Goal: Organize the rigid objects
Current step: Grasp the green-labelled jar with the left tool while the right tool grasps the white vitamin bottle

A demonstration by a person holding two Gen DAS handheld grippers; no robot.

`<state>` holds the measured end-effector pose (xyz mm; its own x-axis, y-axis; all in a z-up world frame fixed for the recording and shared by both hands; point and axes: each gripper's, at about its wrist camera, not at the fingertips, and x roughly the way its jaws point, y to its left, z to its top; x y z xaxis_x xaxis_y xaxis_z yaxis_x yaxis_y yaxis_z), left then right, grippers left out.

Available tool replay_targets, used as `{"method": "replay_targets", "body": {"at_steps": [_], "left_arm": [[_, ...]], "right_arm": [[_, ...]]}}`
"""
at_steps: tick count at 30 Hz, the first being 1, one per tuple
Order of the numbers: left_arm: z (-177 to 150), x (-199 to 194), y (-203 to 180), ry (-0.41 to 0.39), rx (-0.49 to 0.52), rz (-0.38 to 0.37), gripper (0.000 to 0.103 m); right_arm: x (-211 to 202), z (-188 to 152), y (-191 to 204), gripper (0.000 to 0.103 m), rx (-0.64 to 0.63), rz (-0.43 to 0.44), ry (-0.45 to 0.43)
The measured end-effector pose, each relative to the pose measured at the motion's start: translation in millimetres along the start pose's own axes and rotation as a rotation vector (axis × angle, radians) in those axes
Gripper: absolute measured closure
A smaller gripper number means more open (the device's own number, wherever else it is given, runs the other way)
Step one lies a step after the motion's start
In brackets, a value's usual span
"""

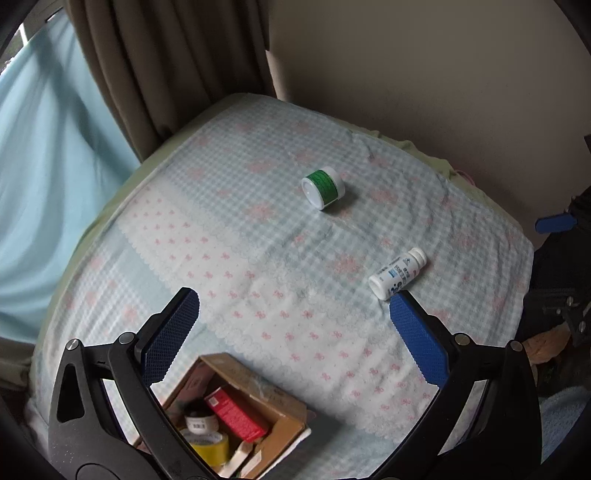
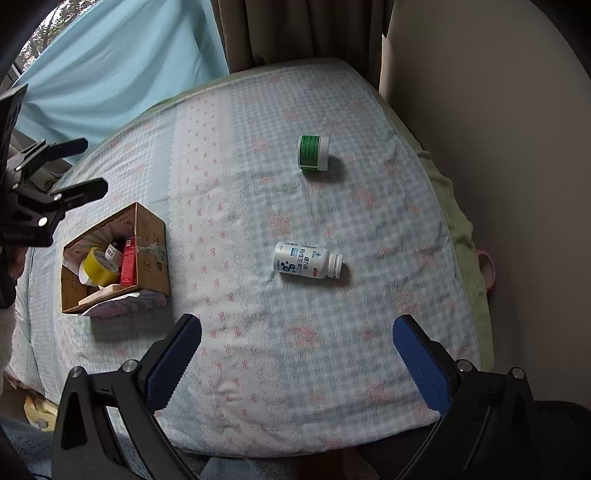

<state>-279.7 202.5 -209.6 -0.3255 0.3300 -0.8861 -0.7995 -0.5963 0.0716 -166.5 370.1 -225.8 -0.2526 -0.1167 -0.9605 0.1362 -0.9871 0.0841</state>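
The middle of the bed (image 2: 258, 206) lies open, with only the white bottle (image 2: 307, 260) and green-labelled jar (image 2: 313, 153) lying well apart there. The cardboard box (image 2: 147, 254) blocks the bed's left edge. A wall (image 2: 498, 147) seems to crowd the right edge, curtains (image 2: 295, 29) the far corner.

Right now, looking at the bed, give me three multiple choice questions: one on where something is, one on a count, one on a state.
1. Where is the yellow tape roll?
A. In the cardboard box
B. Beside the jar
C. Between the gripper's fingers

2. How many containers lie loose on the bedspread?
A. One
B. Two
C. Four

3. How is the white bottle resting?
A. Upright
B. On its side
C. Held in the air

Answers: 1 A, the roll sits among the box's contents. 2 B, only the green jar and the white bottle lie there. 3 B, its cap points sideways along the cloth.
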Motion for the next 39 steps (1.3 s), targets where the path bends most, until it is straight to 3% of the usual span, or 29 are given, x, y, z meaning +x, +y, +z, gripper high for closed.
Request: {"method": "replay_targets", "body": {"at_steps": [3, 6, 12, 16, 20, 26, 33, 39], "left_arm": [[31, 35, -6, 0.033, 0.031, -0.013, 0.0], [61, 73, -14, 0.063, 0.09, -0.032, 0.0], [106, 160, -34, 0.13, 0.28, -0.065, 0.0], [126, 219, -45, 0.179, 0.379, -0.056, 0.0], [139, 259, -56, 0.203, 0.471, -0.083, 0.0], [141, 303, -76, 0.251, 0.632, -0.107, 0.0], [138, 332, -85, 0.291, 0.68, -0.123, 0.002], [135, 344, -89, 0.314, 0.694, -0.118, 0.028]], "right_arm": [[26, 6, -17, 0.0, 0.109, 0.094, 0.034], [58, 10, -33, 0.0, 0.297, 0.188, 0.058], [122, 3, -62, 0.0, 0.799, 0.296, 0.046], [161, -7, -64, 0.0, 1.08, 0.319, -0.01], [188, -16, -62, 0.011, 1.297, 0.315, -0.058], [220, -14, -61, 0.023, 1.455, 0.272, -0.117], [244, -17, -65, 0.034, 1.587, 0.252, -0.094], [255, -20, -72, 0.044, 1.655, 0.265, -0.043]]}}
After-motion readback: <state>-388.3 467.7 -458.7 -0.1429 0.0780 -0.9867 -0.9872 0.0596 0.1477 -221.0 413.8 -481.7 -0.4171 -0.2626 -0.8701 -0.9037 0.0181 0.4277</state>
